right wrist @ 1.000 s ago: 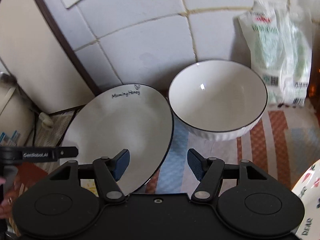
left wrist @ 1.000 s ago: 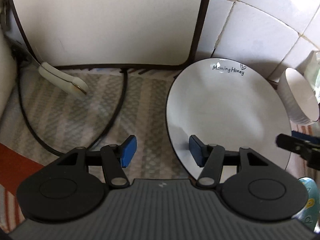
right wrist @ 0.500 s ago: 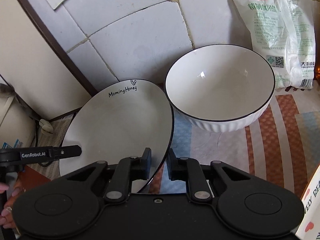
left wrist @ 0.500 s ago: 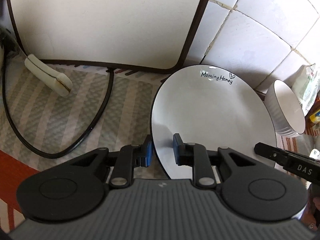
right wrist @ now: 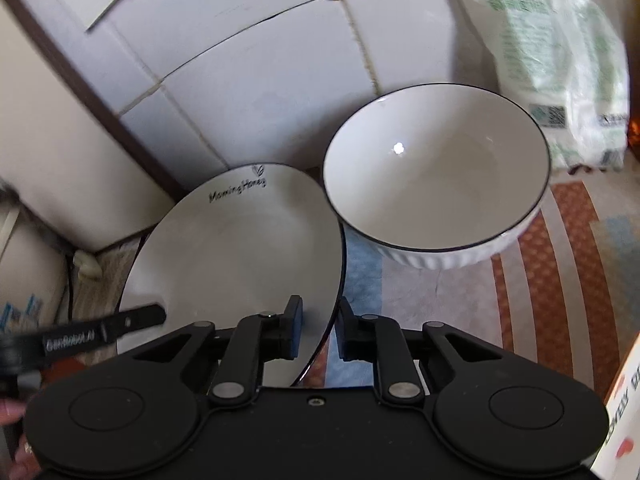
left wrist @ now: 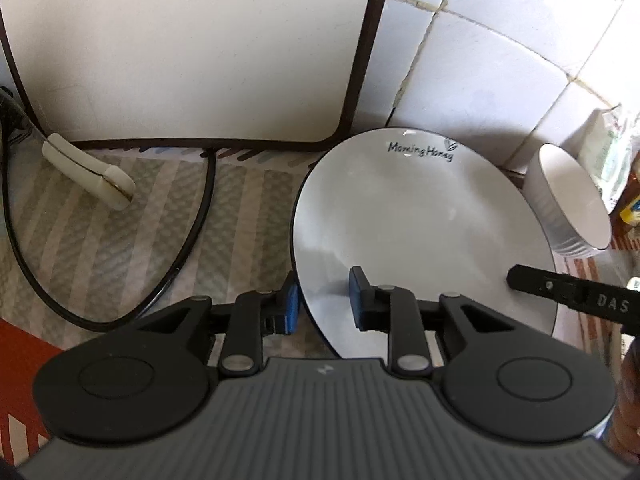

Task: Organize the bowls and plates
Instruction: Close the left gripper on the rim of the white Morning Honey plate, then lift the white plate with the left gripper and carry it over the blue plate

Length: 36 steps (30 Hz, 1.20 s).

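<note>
I'm looking along both grippers at one white plate (left wrist: 420, 216) with a thin dark rim and "Morning Honey" lettering near its far edge. It's sitting on the patterned cloth (left wrist: 120, 232) close to the tiled wall (left wrist: 500, 60). My left gripper (left wrist: 323, 300) is straddling the plate's near-left rim: one blue pad is outside the rim, the other over the plate's face, with a visible gap to the rim, so I'm reading it as partly spread, not pinching. My right gripper (right wrist: 318, 326) is doing likewise on the near-right rim, one pad over the plate, one outside, narrow gap; whether the pads are touching the rim I cannot tell.

A white ribbed bowl (right wrist: 436, 172) with a dark rim is standing upright just beside the plate on its right; whether they're touching I cannot tell. Behind the bowl a printed plastic bag (right wrist: 552, 60) is leaning at the wall. In the left view a white board with a brown edge (left wrist: 180, 48) is standing against the wall, with a black cable (left wrist: 192, 240) looping across the cloth and a cream clip-like object (left wrist: 88, 172) lying near it.
</note>
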Each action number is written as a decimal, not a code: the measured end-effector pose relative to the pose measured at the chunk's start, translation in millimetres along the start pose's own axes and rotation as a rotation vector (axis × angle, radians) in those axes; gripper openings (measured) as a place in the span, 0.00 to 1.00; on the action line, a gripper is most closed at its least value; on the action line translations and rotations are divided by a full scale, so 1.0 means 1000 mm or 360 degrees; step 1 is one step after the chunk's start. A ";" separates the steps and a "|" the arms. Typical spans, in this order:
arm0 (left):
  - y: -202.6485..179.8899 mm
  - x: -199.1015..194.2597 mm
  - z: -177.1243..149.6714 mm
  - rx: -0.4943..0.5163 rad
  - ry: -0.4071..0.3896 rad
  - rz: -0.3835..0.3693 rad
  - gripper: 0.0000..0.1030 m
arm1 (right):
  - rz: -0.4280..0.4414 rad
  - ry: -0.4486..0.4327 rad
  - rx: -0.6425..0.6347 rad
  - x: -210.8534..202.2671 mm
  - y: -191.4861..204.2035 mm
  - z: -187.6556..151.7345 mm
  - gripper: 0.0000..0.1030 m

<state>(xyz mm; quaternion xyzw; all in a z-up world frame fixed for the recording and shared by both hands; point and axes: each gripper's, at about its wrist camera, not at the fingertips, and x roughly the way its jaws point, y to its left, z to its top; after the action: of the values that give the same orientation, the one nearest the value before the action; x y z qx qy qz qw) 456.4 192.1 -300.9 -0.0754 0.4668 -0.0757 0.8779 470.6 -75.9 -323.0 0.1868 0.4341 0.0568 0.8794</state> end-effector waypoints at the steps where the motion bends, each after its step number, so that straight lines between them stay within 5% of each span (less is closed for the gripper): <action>1: -0.001 -0.002 0.001 0.0020 -0.0009 0.0005 0.22 | 0.0003 -0.0002 0.0009 -0.002 0.000 0.001 0.20; 13: -0.011 -0.056 -0.002 0.0194 -0.0097 0.0059 0.22 | 0.0089 0.0004 -0.0042 -0.042 0.011 0.000 0.20; 36: -0.071 -0.200 -0.057 0.0405 -0.0076 -0.0067 0.22 | 0.0143 -0.0034 -0.0006 -0.207 0.022 -0.059 0.21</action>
<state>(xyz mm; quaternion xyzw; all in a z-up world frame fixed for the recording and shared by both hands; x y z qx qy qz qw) 294.5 159.5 -156.2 0.0250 0.4308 -0.1510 0.8894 298.4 -93.2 -193.5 0.2050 0.4158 0.0949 0.8809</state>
